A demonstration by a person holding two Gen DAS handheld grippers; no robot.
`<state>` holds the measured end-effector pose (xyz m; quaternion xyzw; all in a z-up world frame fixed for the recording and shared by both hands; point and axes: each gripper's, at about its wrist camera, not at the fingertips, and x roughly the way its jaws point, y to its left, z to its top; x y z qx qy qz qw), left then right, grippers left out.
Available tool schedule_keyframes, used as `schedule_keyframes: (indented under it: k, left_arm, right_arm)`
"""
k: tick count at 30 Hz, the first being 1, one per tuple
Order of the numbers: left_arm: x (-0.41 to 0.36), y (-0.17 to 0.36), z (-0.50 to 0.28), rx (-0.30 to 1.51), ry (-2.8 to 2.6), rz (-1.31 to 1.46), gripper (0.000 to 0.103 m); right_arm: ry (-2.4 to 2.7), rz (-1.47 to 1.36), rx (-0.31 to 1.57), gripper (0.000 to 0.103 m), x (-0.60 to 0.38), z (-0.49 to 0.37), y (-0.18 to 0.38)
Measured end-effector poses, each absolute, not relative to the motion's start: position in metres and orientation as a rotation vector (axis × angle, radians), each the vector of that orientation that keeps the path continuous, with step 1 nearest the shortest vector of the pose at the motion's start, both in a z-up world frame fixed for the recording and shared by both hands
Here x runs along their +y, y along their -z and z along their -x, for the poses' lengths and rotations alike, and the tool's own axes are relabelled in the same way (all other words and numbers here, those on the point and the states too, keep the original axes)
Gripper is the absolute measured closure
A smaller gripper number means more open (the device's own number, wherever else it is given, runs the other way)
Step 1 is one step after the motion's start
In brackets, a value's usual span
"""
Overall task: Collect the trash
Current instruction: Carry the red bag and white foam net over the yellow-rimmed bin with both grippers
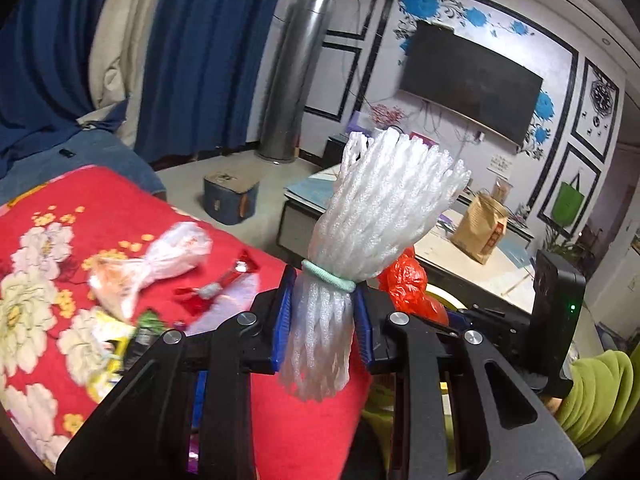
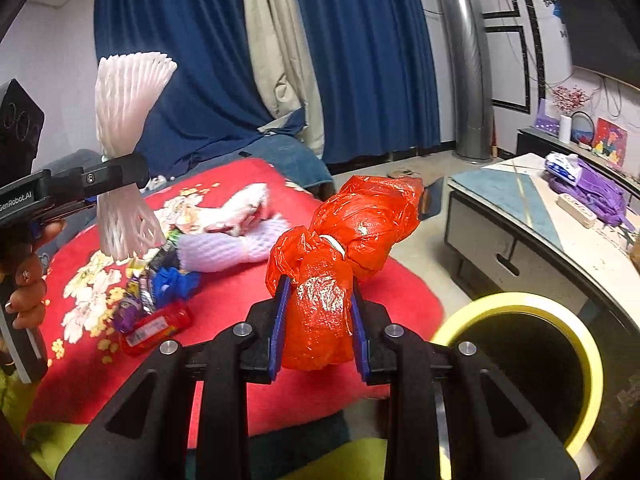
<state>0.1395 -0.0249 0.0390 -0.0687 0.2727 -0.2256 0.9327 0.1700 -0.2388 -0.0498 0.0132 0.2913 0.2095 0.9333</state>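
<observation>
Right gripper [image 2: 318,312] clenched on knotted red plastic bag [image 2: 352,232]; yellow-rimmed black bin [image 2: 520,308] just right, below. Left gripper [image 1: 322,316] grasping upright white foam net bundle [image 1: 384,204], farther from bin.

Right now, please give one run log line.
left tool: shut on white foam net | right tool: shut on red bag | yellow-rimmed bin: open

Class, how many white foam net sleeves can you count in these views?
2: one white foam net sleeve clamped in the left gripper; another lying on the red floral blanket. Others may be hidden.
</observation>
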Motion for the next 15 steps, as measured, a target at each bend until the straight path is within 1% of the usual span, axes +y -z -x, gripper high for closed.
schedule_keyframes:
  k: [15]
  left_arm:
    - [-0.102,-0.008,-0.164,0.635,0.539,0.151,0.083]
  right_arm:
    - [-0.271,-0.03,0.625,0.077,-0.312,-0.16,0.064]
